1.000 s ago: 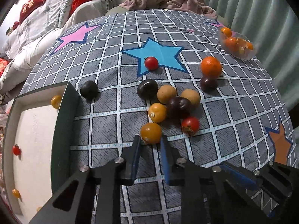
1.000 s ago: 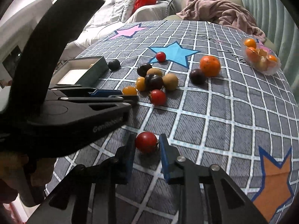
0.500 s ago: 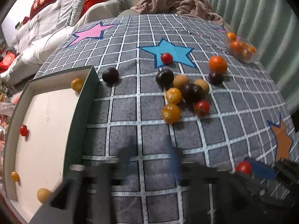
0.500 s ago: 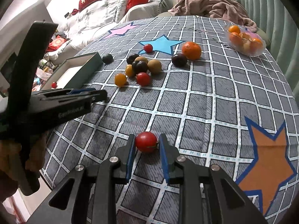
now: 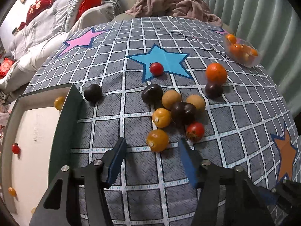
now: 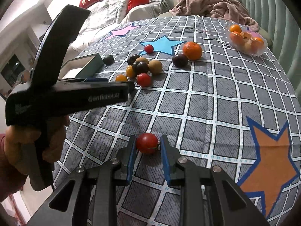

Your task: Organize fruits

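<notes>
My left gripper is open, its tips on either side of a yellow-orange fruit at the near edge of a fruit cluster on the checked cloth. The cluster holds a red tomato, dark plums and tan fruits. My right gripper is shut on a red tomato and holds it just above the cloth. The left gripper also shows in the right wrist view, close to the cluster.
A green-walled box with a few small fruits inside sits at the left. An orange and a lone tomato lie farther back. A clear bowl of small oranges stands at the far right. The table edge curves close on the right.
My left gripper has opened wide and moved back toward the cluster, now flanking the yellow-orange fruit. My right gripper still holds its red tomato and has drawn back from the cluster.
</notes>
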A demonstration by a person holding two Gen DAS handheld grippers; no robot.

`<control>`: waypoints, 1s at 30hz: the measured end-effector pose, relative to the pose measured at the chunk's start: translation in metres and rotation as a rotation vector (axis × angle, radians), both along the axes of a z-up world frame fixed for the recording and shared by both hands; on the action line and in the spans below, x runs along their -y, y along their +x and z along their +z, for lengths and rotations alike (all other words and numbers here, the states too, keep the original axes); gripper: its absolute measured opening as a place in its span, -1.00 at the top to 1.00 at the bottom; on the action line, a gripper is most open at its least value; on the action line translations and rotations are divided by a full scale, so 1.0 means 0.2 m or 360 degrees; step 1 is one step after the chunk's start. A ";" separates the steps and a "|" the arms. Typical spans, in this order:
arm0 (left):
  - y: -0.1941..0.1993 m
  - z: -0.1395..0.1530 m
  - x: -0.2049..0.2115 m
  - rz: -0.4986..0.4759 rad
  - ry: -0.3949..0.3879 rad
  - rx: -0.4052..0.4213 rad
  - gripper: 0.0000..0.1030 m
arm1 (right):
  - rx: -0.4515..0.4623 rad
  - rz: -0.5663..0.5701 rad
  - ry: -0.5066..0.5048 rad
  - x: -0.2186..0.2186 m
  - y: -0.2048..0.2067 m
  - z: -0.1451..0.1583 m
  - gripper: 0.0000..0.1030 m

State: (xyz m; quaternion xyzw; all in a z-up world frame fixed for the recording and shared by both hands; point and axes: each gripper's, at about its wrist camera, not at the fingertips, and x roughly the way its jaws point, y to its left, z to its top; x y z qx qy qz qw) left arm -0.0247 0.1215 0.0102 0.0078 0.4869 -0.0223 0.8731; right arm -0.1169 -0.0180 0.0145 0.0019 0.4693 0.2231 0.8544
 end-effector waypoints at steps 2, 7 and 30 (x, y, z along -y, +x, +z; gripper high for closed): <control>0.01 0.00 0.01 -0.0015 0.0006 0.0002 0.30 | 0.0000 0.0001 0.0000 0.00 0.00 0.00 0.46; -0.01 0.01 0.01 -0.0046 -0.0012 -0.0003 0.54 | -0.0010 -0.0004 0.0006 0.00 0.00 0.00 0.46; -0.40 0.22 -0.23 -0.0007 -0.0137 0.0091 0.54 | 0.0005 0.0024 -0.0022 -0.09 -0.04 0.14 0.46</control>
